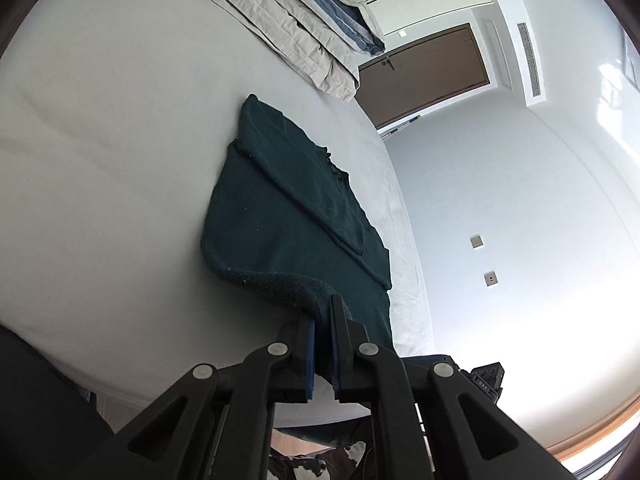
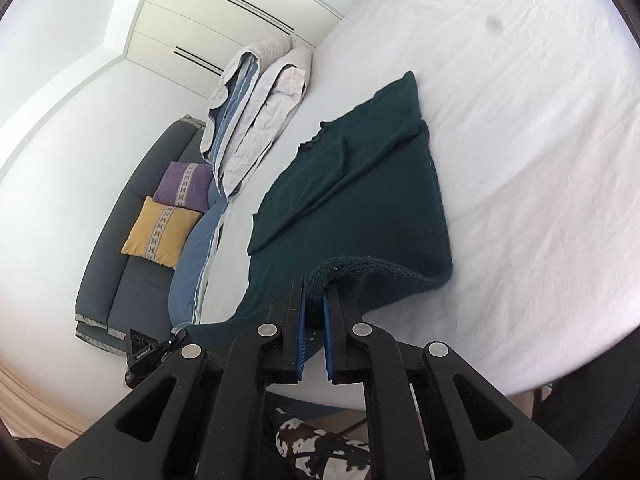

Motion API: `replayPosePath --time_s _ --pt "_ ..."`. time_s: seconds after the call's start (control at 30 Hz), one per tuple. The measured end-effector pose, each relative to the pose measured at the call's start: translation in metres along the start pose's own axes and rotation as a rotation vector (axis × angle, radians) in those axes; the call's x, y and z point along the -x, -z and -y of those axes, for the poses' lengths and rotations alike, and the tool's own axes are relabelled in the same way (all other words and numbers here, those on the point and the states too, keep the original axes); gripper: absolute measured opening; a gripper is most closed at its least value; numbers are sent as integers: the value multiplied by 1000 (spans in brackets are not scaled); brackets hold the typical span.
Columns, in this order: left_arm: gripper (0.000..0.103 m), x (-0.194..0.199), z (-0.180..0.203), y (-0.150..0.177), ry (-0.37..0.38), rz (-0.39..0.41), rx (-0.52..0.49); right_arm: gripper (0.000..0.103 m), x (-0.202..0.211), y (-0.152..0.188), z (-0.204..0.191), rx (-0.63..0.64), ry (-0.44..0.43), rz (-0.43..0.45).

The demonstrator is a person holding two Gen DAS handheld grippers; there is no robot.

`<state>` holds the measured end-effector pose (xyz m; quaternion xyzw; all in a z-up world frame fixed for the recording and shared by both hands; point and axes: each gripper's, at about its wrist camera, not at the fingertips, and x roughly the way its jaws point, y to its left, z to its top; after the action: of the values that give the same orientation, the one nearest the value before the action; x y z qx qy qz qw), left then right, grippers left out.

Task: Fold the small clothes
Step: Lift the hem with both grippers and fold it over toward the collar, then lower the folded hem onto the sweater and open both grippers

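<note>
Sweater (image 1: 288, 216) lies lengthwise away from the bed's (image 1: 100, 160) near edge. Left tongs (image 1: 323, 322) and right tongs (image 2: 315, 296) each clamp its near hem.

A bed (image 2: 520, 160) with a white sheet carries everything. A dark green garment (image 2: 360, 184) lies at its middle. Folded grey-blue bedding (image 2: 256, 112) sits toward ten o'clock.

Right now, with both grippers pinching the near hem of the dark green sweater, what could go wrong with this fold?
The left gripper and right gripper each hold only a thin bite of the sweater hem, so it may slip out mid-lift. The sleeve folded across the body could slide loose as the hem is carried over. The sweater lies near the bed edge and might drag off.
</note>
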<state>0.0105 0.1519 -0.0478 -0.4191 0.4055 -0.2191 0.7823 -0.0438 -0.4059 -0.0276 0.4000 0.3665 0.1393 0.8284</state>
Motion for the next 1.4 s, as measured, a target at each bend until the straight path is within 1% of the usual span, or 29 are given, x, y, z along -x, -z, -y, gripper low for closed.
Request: replayPosePath --time_s 0.07,0.17,0.3,0.53,0.73,0.87,1.1,1.17,1.3,1.4 --pt "7 -1 2 -8 6 15 0 6 -7 -13 -5 5 2 27" --pt "7 -7 5 -21 17 35 4 6 -3 -37 -2 9 1 55" --pt "7 -18 9 -42 25 61 8 6 -12 -71 -5 5 9 97" --pt "7 -47 17 -89 28 96 4 6 -37 -118 -9 40 67 146" --pt "7 -87 18 -132 20 104 20 6 -82 -163 -15 78 112 146" --pt "7 -115 21 -158 3 104 12 6 -112 -189 -10 69 134 145" --pt "7 -162 18 -208 -35 113 24 6 -171 -243 12 39 177 144" --pt "7 -177 15 -220 -58 112 22 6 -188 -257 19 33 197 141" --pt "7 -207 2 -243 -105 118 38 6 -225 -287 36 16 230 130" --pt "7 -230 -14 -260 -134 122 55 6 -254 -308 54 -23 249 118"
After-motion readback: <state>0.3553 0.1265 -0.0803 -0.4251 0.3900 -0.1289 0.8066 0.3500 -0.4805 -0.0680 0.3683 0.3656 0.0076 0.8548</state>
